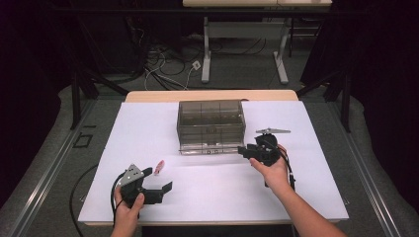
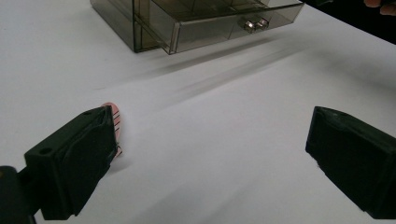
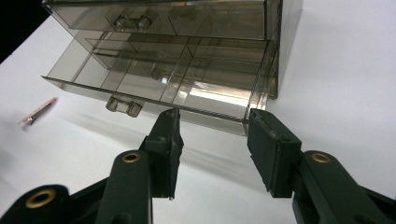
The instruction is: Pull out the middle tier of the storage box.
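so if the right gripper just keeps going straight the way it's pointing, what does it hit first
Most likely the front wall of the pulled-out bottom drawer of the smoky clear plastic drawer box. The right gripper is open, and its jaws point at that drawer front from close by, with white table between; exact depth is unclear.

The drawer box (image 3: 187,60) looks like smoky, see-through plastic, glossy and smooth, with clear moulded handles (image 3: 123,106) that catch the light; the counter (image 1: 207,187) carries a white, matt, paper-like sheet, smooth and without shine, with a pale wood edge at its far side; the small pink clip (image 3: 38,111) appears flat with a slight sheen; the left gripper (image 2: 210,154) and right gripper (image 3: 212,149) are matt black plastic, their pads faintly rough, with brass-coloured rivets.
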The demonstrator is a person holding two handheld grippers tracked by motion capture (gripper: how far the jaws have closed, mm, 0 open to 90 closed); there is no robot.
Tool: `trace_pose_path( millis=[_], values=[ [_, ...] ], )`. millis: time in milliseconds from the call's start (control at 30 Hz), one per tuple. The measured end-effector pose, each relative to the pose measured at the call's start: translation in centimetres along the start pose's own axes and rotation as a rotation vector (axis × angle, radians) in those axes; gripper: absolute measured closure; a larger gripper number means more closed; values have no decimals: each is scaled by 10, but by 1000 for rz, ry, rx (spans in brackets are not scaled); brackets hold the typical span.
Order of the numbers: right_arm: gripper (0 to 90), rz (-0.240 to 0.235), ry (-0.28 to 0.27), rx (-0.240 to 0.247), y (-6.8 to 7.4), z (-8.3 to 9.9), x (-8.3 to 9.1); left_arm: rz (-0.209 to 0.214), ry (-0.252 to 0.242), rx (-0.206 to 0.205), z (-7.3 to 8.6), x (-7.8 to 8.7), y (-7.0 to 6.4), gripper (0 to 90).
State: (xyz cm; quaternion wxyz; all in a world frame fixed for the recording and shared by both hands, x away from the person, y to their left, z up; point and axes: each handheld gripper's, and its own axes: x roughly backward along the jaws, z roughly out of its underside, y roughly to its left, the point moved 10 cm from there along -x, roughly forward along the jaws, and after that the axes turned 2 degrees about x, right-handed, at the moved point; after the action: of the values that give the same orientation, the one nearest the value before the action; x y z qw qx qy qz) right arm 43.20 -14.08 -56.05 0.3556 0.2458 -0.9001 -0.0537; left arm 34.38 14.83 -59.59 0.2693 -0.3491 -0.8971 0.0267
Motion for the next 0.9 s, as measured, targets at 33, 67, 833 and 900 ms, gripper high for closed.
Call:
trace_pose_path(
  millis=[33,67,833,900],
  values=[
    [544,0,0,0,0,0,0,0,0,0,0,0,0,22],
    [544,1,-12,3,0,0,1,0,-1,-2,0,0,0,22],
    [407,-26,-89,90,0,1,8,-2,0,-3,0,-1,0,22],
    [397,-23,-101,101,-1,2,10,-3,0,-3,0,-1,0,22]
  ],
)
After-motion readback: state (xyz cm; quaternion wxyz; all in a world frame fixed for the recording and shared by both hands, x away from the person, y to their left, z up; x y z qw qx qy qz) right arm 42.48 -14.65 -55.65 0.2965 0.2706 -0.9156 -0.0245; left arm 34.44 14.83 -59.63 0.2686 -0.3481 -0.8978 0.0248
